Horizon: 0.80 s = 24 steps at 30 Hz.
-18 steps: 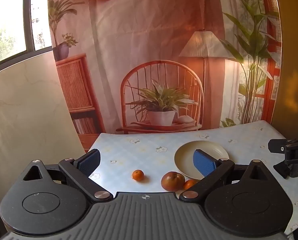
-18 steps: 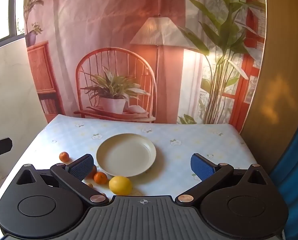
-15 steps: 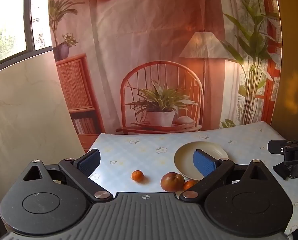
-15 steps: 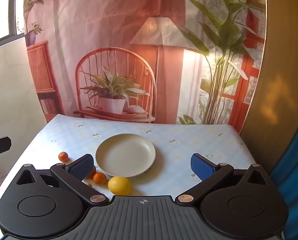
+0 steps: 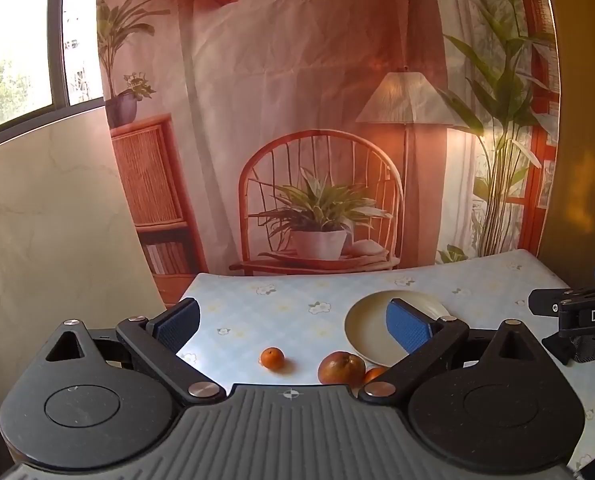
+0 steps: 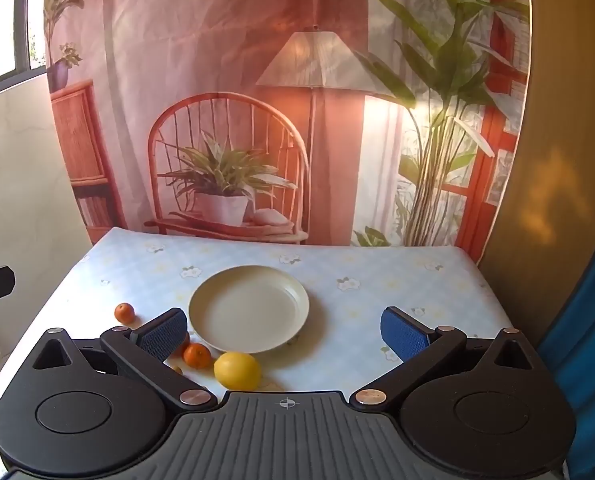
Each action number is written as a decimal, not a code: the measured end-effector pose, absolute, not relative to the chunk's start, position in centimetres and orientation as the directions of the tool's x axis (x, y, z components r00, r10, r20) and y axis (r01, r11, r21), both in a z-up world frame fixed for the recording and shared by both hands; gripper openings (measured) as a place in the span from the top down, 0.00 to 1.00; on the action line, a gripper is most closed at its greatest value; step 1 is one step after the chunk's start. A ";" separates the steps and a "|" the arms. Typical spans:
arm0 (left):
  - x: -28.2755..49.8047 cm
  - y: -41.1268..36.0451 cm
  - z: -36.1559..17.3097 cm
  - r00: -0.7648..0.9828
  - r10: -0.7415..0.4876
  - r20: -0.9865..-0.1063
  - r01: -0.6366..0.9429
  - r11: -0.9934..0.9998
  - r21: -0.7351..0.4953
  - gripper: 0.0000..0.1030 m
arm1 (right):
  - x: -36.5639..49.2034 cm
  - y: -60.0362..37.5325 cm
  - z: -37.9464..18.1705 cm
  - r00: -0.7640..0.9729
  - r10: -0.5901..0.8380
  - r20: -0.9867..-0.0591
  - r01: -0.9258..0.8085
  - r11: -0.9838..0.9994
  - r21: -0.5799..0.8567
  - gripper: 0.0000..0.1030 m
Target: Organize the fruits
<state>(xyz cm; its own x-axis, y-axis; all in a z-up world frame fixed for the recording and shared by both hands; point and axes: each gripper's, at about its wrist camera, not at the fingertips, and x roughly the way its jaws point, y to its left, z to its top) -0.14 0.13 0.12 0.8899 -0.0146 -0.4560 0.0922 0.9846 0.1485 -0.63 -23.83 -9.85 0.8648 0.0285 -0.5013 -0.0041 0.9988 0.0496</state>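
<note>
Nothing on the tabletop [image 6: 397, 268] has shifted since half a second ago; the views of both cameras have barely drifted, and the fruit lies where it lay. From the right wrist view, the lemon [image 6: 237, 371] sits just in front of the cream plate [image 6: 297, 300], its long axis running roughly left to right, its ends too soft to tell which way the tip points. A small orange [image 6: 197, 355] lies just left of it, and another small orange [image 6: 124, 313] rests apart, farther left. From the left wrist view a larger reddish fruit [image 5: 341, 367] sits just beside the plate's near rim; what kind it is cannot be told. The plate holds no fruit. Pale blue cloth printed with small white flowers covers the tabletop, and behind it hangs a backdrop printed with a wicker chair, a potted plant and a floor lamp; a window shows at far left. The left gripper [image 5: 293, 324] and the right gripper [image 6: 285, 330] both stand spread wide above the near edge, pinching nothing.
</note>
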 end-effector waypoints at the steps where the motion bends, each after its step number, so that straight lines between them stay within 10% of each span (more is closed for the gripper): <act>1: -0.2 0.1 0.1 0.890 -0.014 -0.456 0.092 0.985 0.148 0.02 | -0.7 -23.9 -9.8 0.865 0.028 -0.501 -0.004 0.999 0.049 0.00; 24: -0.5 0.5 0.2 0.894 -0.024 -0.447 0.093 0.987 0.133 0.02 | -0.5 -24.1 -10.0 0.866 0.023 -0.499 0.002 0.999 0.049 0.00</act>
<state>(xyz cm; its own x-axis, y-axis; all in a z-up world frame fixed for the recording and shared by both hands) -0.49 0.50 0.21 0.8943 -0.0242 -0.4468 0.0930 0.9868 0.1328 -0.51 -24.06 -10.02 0.8663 0.0231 -0.4990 0.0018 0.9988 0.0493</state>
